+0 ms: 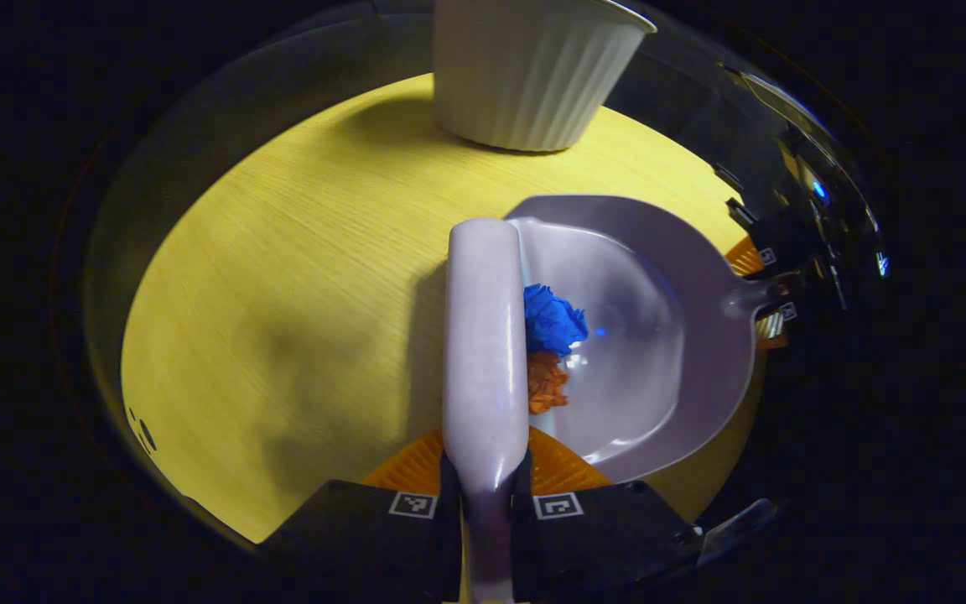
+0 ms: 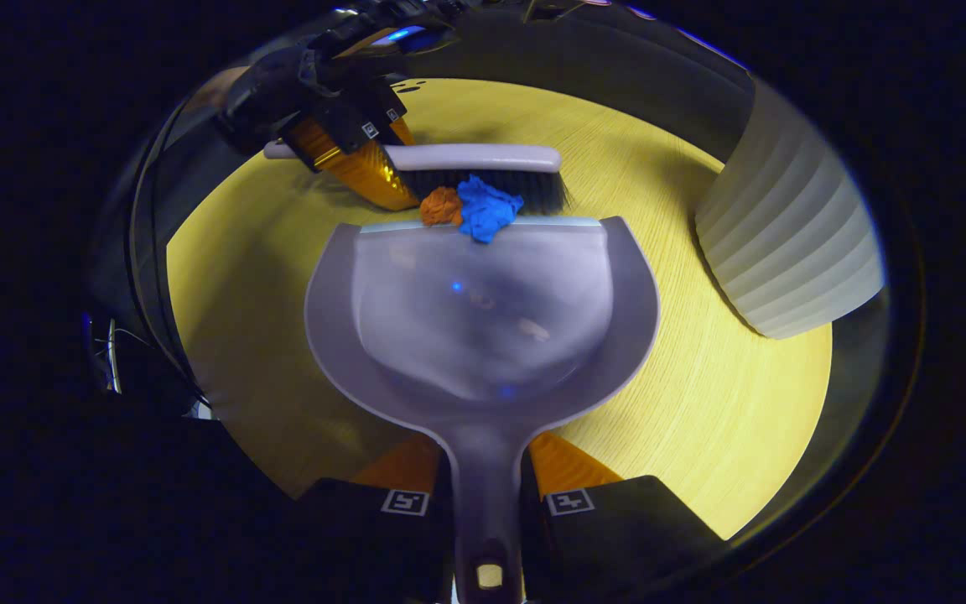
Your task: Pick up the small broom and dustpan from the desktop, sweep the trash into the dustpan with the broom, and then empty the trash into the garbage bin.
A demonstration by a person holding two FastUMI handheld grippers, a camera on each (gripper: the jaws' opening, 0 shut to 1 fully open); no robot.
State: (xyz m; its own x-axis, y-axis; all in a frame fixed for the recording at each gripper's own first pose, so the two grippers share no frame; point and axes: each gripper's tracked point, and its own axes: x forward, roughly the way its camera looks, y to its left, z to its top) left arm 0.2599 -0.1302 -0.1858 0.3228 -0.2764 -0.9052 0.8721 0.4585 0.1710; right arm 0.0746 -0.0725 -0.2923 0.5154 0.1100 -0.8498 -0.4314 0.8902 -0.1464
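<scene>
My left gripper (image 1: 485, 495) is shut on the handle of the small lilac broom (image 1: 485, 335), whose head lies along the dustpan's front lip. A crumpled blue paper ball (image 1: 552, 319) and an orange one (image 1: 546, 382) sit pressed between the bristles and the lip. The lilac dustpan (image 2: 483, 310) rests flat on the yellow table, and my right gripper (image 2: 487, 503) is shut on its handle. In the right gripper view the broom (image 2: 475, 158) and left gripper (image 2: 357, 134) are beyond the pan, with the blue ball (image 2: 487, 210) and orange ball (image 2: 441, 205) at the lip.
A ribbed white garbage bin (image 1: 529, 71) stands on the yellow wooden table (image 1: 282, 277) beyond the dustpan; it appears at the right in the right gripper view (image 2: 793, 243). Bare tabletop stretches to the broom's left.
</scene>
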